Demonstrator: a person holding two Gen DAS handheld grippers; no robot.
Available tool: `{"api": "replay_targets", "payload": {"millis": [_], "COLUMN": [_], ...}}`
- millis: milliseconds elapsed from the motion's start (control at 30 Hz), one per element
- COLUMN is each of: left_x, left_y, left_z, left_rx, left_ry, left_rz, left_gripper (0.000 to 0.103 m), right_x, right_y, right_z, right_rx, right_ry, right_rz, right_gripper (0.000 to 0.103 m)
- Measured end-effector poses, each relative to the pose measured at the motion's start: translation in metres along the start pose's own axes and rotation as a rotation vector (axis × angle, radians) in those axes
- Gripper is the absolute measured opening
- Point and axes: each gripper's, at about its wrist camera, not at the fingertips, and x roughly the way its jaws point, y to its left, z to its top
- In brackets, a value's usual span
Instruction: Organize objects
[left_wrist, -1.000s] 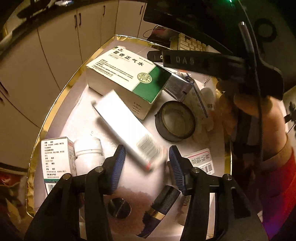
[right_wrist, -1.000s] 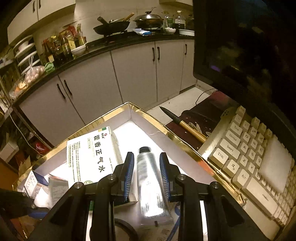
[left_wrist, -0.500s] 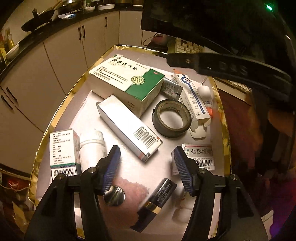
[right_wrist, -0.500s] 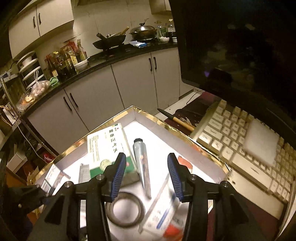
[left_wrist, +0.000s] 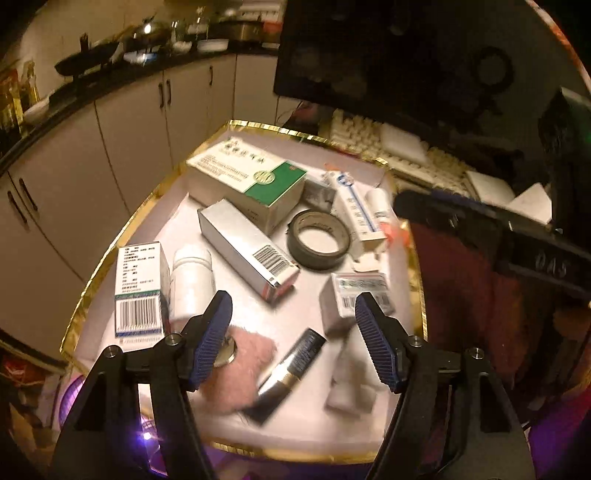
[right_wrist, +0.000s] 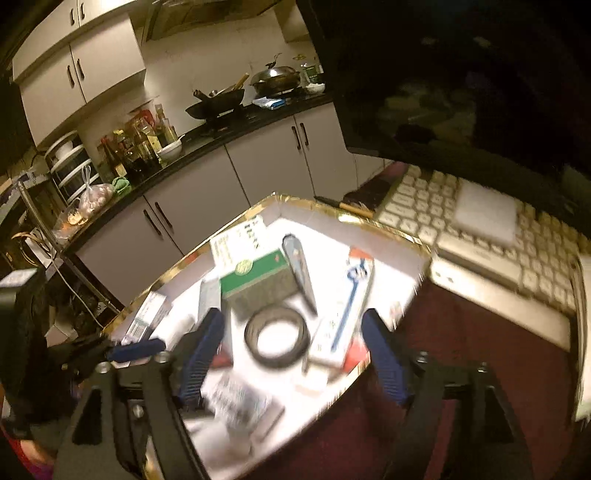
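Both grippers hang over a gold-rimmed tray (left_wrist: 110, 254) of small goods, fingers spread wide and holding nothing. The left gripper (left_wrist: 293, 338) sits above the near end, over a black-and-gold tube (left_wrist: 291, 363) and a pink fuzzy pad (left_wrist: 240, 380). A long white box (left_wrist: 245, 247) lies mid-tray, its far end against the green-and-white box (left_wrist: 247, 184); the tape roll (left_wrist: 318, 238) lies just right of it. A white bottle (left_wrist: 192, 280) and a barcode box (left_wrist: 138, 291) hug the left rim. White floor shows between long box and bottle. The right gripper (right_wrist: 293, 354) hovers over the tape near the right rim, beside a keyboard (right_wrist: 461, 236) on the red tabletop (right_wrist: 461, 354).
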Motion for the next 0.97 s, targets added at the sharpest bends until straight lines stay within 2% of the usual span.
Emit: {"api": "replay_targets", "payload": {"millis": [67,167,233,333,367,500,633,800,967], "left_x": [-0.013,-0.038,-0.05,-0.052,-0.051,-0.046,-0.05,-0.055,-0.055], "left_y": [-0.005,-0.021,-0.033,-0.038,-0.037,-0.031,-0.008,0.007,-0.001], "left_z": [-0.01,-0.027,-0.037,-0.041,-0.041,-0.04,-0.044,-0.048,-0.05], "left_rx": [0.033,0.118,0.167,0.183,0.183,0.152,0.052,0.017,0.041], "left_ry": [-0.059,-0.241,-0.311,-0.279,-0.258,-0.206,-0.189,-0.201,-0.188], "left_rz": [0.044,0.252,0.3,0.265,0.262,0.231,0.158,0.205,0.175], "left_gripper": [0.077,0.077,0.078,0.078,0.078,0.078,0.078,0.078,0.078], "right_x": [-0.016,-0.037,-0.049,-0.059,-0.061,-0.067,-0.074,-0.075,-0.073], "right_y": [0.0,0.004,0.008,0.017,0.02,0.031,0.037,0.031,0.018], "right_z": [-0.015,-0.037,-0.051,-0.066,-0.069,-0.077,-0.079,-0.091,-0.105], "right_rx": [0.024,0.042,0.031,-0.003,-0.012,-0.044,-0.069,-0.037,0.023], "right_ry": [-0.014,-0.045,-0.068,-0.097,-0.103,-0.124,-0.143,-0.128,-0.103], "right_rz": [0.0,0.006,-0.013,-0.057,-0.064,-0.088,-0.12,-0.107,-0.107], "right_gripper": [0.081,0.087,0.09,0.102,0.103,0.103,0.103,0.103,0.103]}}
